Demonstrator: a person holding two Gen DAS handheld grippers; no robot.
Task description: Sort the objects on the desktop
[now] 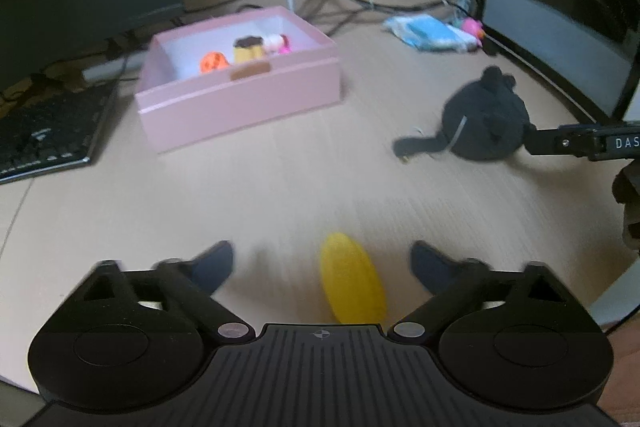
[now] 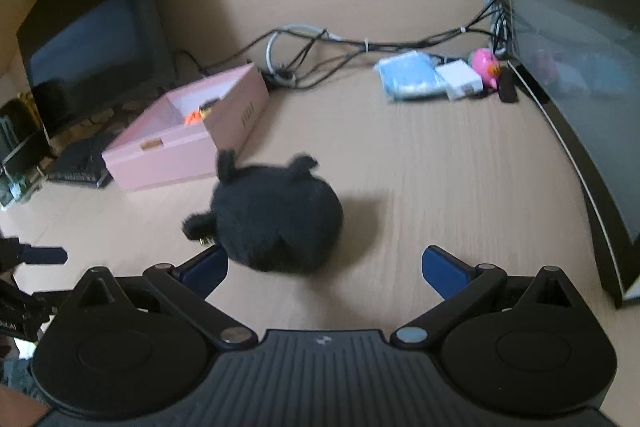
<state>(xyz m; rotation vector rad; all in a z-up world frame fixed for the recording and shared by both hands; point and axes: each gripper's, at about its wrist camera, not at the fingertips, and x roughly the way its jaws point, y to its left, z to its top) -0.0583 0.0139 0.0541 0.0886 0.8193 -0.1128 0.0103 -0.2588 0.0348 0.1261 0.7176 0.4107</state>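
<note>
**Two grippers, two targets, nothing held**

Left wrist view: left gripper (image 1: 322,267) spread, gripping nothing. Yellow oval toy (image 1: 353,283) lying on the table (image 1: 280,187) between the fingers, nearer the right one, touching neither. Looks smooth, hard and light; likely slippery, so best pinched across its narrow middle. Pink box (image 1: 240,95) ahead and left, small toys already inside. Keyboard (image 1: 48,135) far left, cables and monitor beyond.

Right wrist view: right gripper (image 2: 324,265) wide open, empty. Black plush toy (image 2: 276,223) just ahead, brushing the left finger, well clear of the right. Soft, squashy, light; round body the safest hold. Pale wood-grain surface, blue packet (image 2: 412,77) far ahead and right.
</note>
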